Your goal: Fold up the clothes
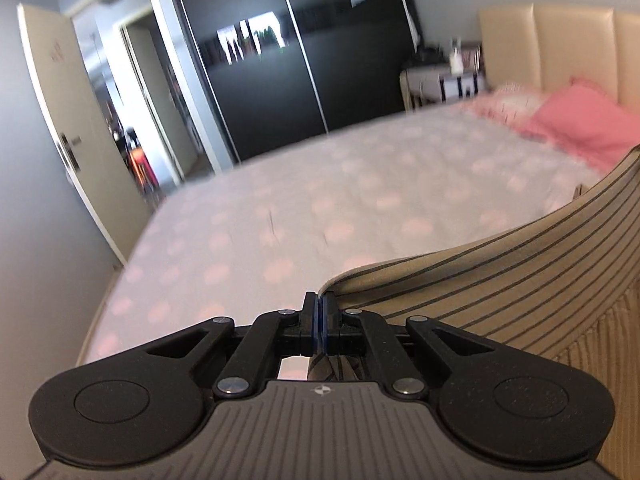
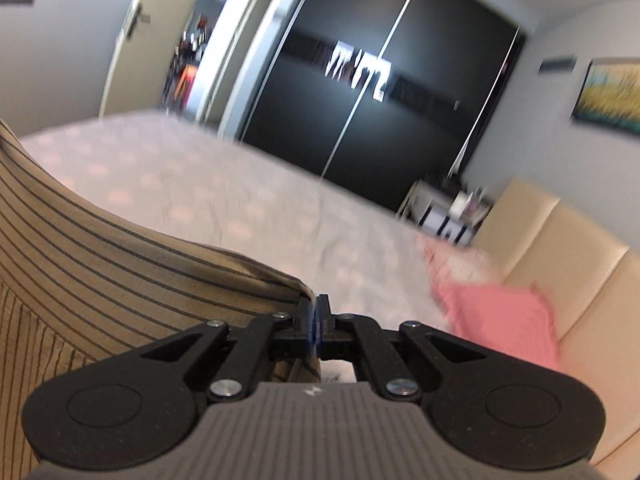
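A tan garment with thin dark stripes [image 1: 500, 276] hangs stretched between my two grippers above the bed. In the left wrist view my left gripper [image 1: 320, 300] is shut on one corner of it, and the cloth sweeps away to the right. The right wrist view shows my right gripper [image 2: 316, 304] shut on the other corner, with the striped garment [image 2: 100, 248] spreading off to the left. Both pairs of blue pads are pressed together with fabric pinched between them. The lower part of the garment is hidden below the grippers.
The bed [image 1: 320, 200] has a pale sheet with pink dots. Pink pillows [image 1: 580, 128] lie against a cream headboard [image 1: 560, 48]. A black sliding wardrobe [image 1: 280, 60] stands beyond the bed, an open door [image 1: 64, 120] at left, a cluttered nightstand [image 1: 440, 80] beside the headboard.
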A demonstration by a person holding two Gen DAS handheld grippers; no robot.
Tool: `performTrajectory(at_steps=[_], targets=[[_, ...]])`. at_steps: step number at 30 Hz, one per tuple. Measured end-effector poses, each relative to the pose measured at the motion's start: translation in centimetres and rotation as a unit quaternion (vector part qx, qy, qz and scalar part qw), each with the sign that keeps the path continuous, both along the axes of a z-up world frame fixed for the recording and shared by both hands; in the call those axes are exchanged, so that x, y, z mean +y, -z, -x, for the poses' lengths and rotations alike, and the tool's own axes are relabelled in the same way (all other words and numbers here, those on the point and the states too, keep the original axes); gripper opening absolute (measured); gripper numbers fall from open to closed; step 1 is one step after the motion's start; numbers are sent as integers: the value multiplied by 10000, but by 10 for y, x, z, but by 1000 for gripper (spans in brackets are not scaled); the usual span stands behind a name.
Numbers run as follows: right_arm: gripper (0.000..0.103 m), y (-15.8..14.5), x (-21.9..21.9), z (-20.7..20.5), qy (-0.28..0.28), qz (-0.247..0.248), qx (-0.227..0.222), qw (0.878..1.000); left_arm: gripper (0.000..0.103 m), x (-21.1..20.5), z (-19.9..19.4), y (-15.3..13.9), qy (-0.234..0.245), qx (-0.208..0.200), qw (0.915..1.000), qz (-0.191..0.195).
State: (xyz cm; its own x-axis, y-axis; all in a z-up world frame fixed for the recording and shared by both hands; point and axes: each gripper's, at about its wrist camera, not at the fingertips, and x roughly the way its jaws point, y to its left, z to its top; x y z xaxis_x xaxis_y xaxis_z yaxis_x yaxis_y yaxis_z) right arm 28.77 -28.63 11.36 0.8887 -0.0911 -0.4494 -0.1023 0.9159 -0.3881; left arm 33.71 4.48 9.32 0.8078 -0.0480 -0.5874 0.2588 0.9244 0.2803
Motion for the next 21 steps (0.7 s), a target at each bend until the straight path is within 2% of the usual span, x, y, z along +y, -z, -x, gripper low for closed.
performTrajectory(at_steps=[7, 13, 16, 19, 20, 21], targets=[[2, 134, -3, -98, 155, -32, 904, 9958, 0, -7, -72, 123, -100, 812, 9963, -280], [2, 231, -11, -137, 199, -70, 1423, 9896, 0, -15, -102, 186, -31, 1173, 9923, -388], [2, 247, -12, -151, 152, -90, 1571, 9874, 0, -15, -108, 200, 3, 1239, 9916, -366], [4, 249, -12, -155, 155, -131, 1664, 9859, 4, -15, -108, 205, -8, 1268, 9914, -313], [10, 247, -13, -154, 204, -143, 1697, 9852, 4, -14, -107, 206, -15, 1276, 9914, -294], [21, 245, -14, -152, 253, -160, 1723, 9846, 9, -14, -106, 206, -25, 1279, 9914, -275]])
